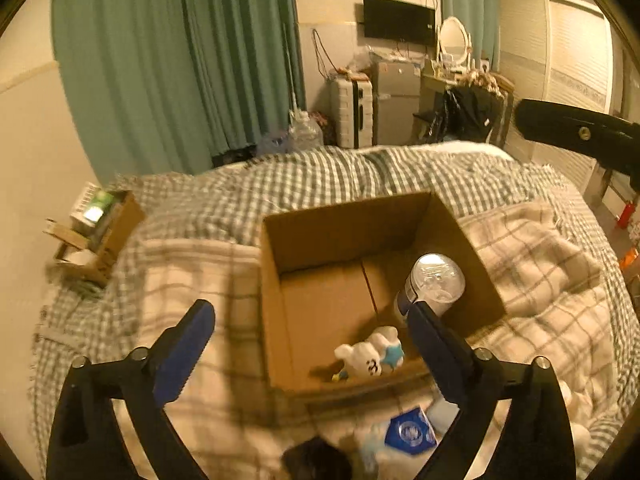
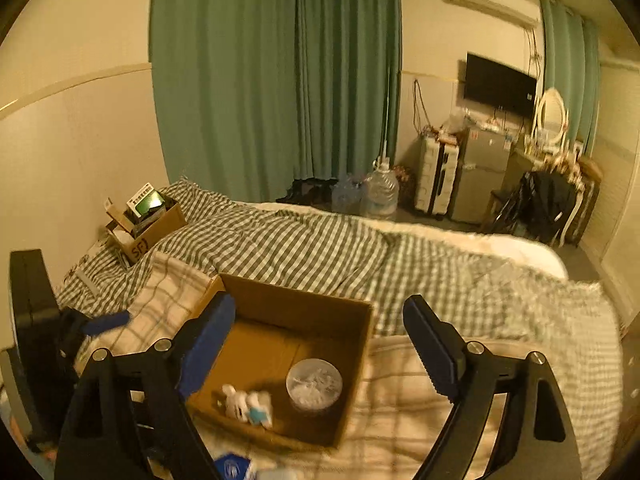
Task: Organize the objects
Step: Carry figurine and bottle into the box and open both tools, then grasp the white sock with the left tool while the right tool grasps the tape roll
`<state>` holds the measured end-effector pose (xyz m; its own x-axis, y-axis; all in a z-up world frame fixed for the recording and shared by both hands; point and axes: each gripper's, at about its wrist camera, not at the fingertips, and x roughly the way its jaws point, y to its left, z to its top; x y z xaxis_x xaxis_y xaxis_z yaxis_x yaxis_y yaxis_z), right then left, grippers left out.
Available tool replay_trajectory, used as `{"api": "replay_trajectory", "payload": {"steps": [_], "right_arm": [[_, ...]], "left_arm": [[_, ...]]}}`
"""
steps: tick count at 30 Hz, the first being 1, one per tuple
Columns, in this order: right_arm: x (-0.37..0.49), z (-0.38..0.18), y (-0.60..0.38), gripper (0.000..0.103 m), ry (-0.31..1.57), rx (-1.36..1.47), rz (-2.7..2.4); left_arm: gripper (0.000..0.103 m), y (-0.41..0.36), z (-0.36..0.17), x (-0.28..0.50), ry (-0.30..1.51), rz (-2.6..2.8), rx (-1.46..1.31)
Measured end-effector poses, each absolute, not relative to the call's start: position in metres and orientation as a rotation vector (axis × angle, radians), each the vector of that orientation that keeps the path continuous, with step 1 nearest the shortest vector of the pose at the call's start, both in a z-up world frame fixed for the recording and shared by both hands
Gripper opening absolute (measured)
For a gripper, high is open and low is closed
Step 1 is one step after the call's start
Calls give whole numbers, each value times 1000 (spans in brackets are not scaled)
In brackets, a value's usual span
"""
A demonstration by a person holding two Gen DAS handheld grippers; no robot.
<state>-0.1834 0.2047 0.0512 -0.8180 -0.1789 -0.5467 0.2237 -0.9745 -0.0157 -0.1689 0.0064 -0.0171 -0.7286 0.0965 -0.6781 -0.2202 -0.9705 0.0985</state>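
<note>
Looking down from the left gripper, its blue-padded fingers were spread wide with nothing pinched between them, hanging over the near edge of the open cardboard box. Same deal with the right gripper: fingers apart, empty, above that box.

Closest in, at about 6 o'clock in the left view, a blue packet lay on the plaid blanket just outside the box; honestly too blurry to say what it was. Inside the box, a small white plush toy lay at the near wall, and a clear-lidded round jar stood upright at around 2 o'clock from it.

Farther out, at 10 o'clock, a smaller carton stuffed with odds and ends sat on the checked bedspread by the wall. Past the bed were green curtains, a water jug, a white suitcase and a wall TV.
</note>
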Motion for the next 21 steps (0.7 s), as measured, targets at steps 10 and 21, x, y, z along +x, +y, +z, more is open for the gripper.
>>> {"api": "replay_trajectory", "payload": {"steps": [10, 21], "right_arm": [[-66, 86, 213, 87, 291, 884, -2778], [8, -25, 224, 87, 272, 1119, -2700]], "left_arm": [[101, -15, 22, -74, 196, 2843, -1024], [101, 15, -44, -18, 171, 2761, -1128]]}}
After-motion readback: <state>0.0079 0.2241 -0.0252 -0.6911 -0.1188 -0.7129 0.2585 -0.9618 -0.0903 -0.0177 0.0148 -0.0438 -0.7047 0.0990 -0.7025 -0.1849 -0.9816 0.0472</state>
